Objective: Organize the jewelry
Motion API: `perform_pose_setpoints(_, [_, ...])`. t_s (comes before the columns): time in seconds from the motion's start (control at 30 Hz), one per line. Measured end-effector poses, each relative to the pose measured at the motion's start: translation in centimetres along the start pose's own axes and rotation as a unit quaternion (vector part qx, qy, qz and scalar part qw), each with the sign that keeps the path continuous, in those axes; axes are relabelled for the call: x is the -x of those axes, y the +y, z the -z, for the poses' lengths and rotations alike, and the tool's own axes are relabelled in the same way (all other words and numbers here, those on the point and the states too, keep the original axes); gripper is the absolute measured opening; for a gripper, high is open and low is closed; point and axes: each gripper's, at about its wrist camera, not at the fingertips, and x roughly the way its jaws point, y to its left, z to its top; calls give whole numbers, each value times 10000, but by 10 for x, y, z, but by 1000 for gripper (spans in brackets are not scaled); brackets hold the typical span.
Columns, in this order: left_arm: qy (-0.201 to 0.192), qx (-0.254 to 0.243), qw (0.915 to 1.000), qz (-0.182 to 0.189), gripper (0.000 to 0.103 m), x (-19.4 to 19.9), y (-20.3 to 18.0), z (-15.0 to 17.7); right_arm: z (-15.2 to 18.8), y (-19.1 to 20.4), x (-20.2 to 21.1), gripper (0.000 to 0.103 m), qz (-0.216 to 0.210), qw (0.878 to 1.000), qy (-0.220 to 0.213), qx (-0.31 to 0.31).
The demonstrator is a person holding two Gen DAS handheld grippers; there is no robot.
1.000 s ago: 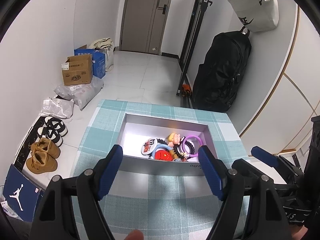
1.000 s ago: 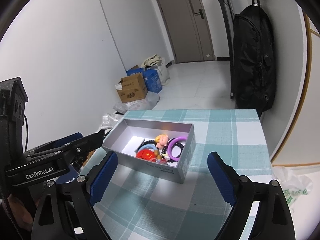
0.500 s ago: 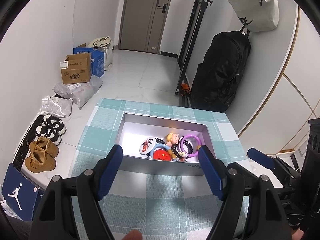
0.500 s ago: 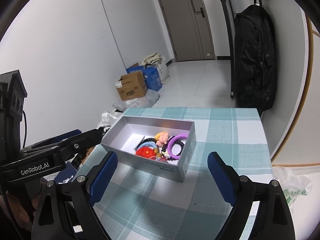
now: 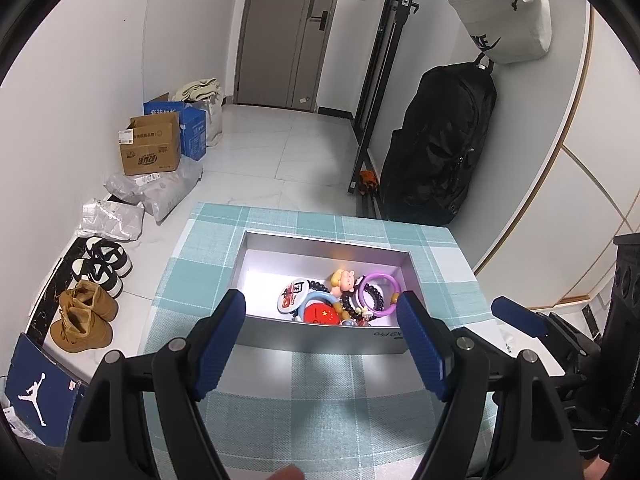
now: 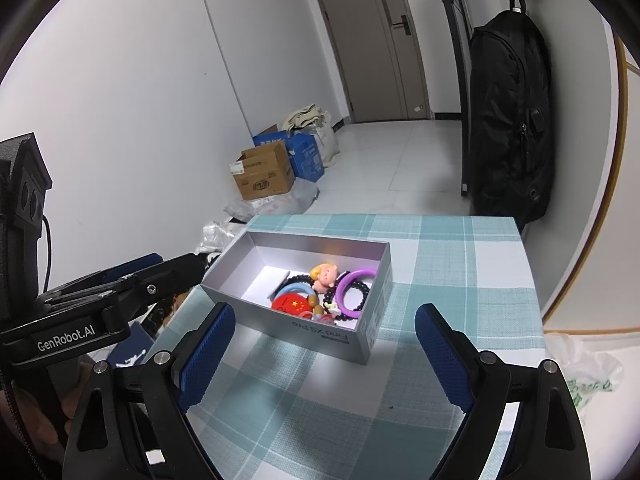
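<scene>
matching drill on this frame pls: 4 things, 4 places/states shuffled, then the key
1. purple ring
2. black backpack
3. brown boots
4. left claw

A. on the floor left of the table
B. open, nothing between its pads
C. in the grey box, right end
D. hanging against the wall

Pairs: 1-C, 2-D, 3-A, 4-B

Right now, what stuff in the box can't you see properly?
- Box: in the left wrist view its near wall hides the floor just behind it.
- Red badge: its lower edge is cut off by that wall in both views.
- Black beads: tangled under the purple ring and doll; how many strings is unclear.
- White badge: print too small to read.
</scene>
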Motion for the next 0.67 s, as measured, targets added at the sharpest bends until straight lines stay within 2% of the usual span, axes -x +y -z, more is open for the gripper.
perform_pose_setpoints(0.67, [-110,116,9997,193,74,2,3,-1,0,1,2,92,-12,10000,-33,8])
